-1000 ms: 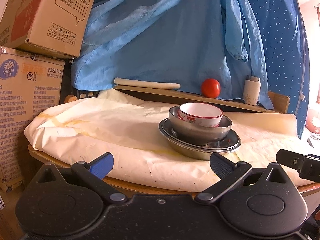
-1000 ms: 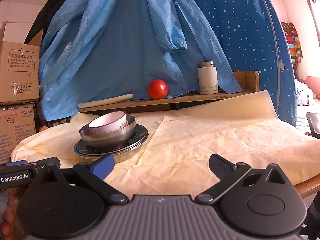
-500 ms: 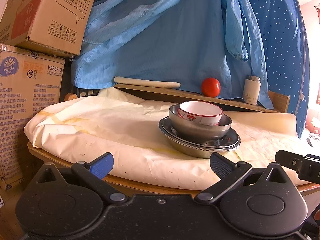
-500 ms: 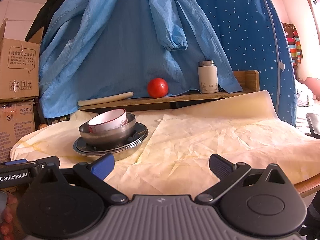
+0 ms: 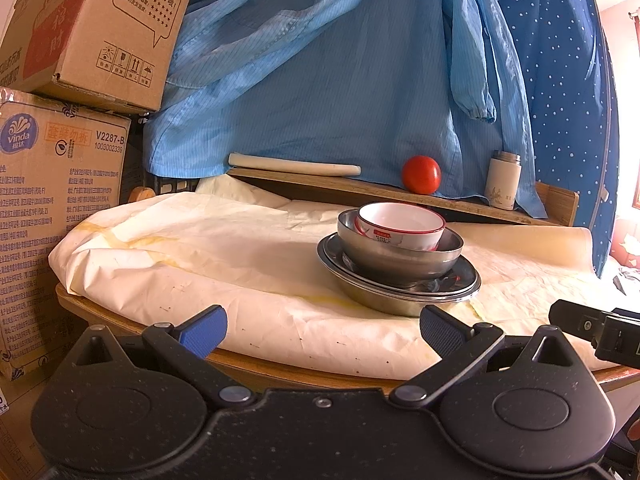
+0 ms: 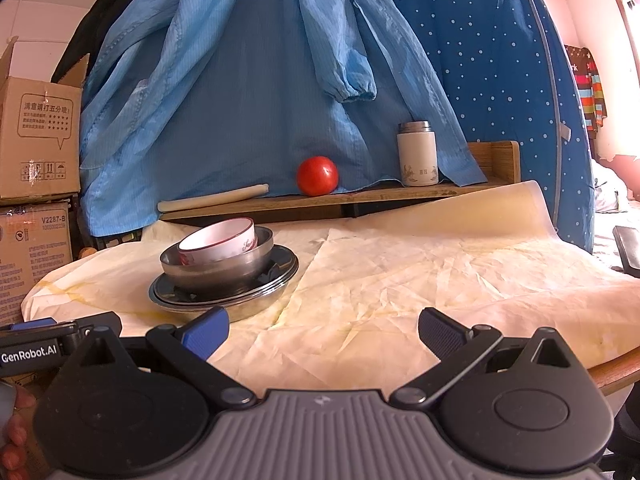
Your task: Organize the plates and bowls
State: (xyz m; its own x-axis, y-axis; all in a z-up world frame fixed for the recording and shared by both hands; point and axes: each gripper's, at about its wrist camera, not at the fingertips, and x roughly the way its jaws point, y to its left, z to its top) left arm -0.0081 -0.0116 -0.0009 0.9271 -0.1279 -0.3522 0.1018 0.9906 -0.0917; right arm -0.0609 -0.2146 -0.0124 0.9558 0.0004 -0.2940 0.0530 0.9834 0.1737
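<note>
A white bowl with a red rim (image 5: 400,226) (image 6: 218,242) sits tilted inside a steel bowl (image 5: 400,258) (image 6: 218,266), which rests on stacked steel plates (image 5: 400,292) (image 6: 224,294) on the paper-covered round table (image 5: 200,256) (image 6: 440,280). My left gripper (image 5: 320,330) is open and empty, just short of the table's near edge, in front of the stack. My right gripper (image 6: 322,332) is open and empty over the near edge, to the right of the stack.
A wooden shelf (image 5: 400,194) (image 6: 360,196) at the back holds a rolling pin (image 5: 294,164) (image 6: 212,199), a red tomato (image 5: 421,174) (image 6: 317,176) and a white flask (image 5: 503,180) (image 6: 417,154). Cardboard boxes (image 5: 60,216) stand left. Blue cloth (image 6: 260,100) hangs behind.
Both grippers have drifted slightly; the stack sits a little lower in the right wrist view. Nothing was grasped or moved.
</note>
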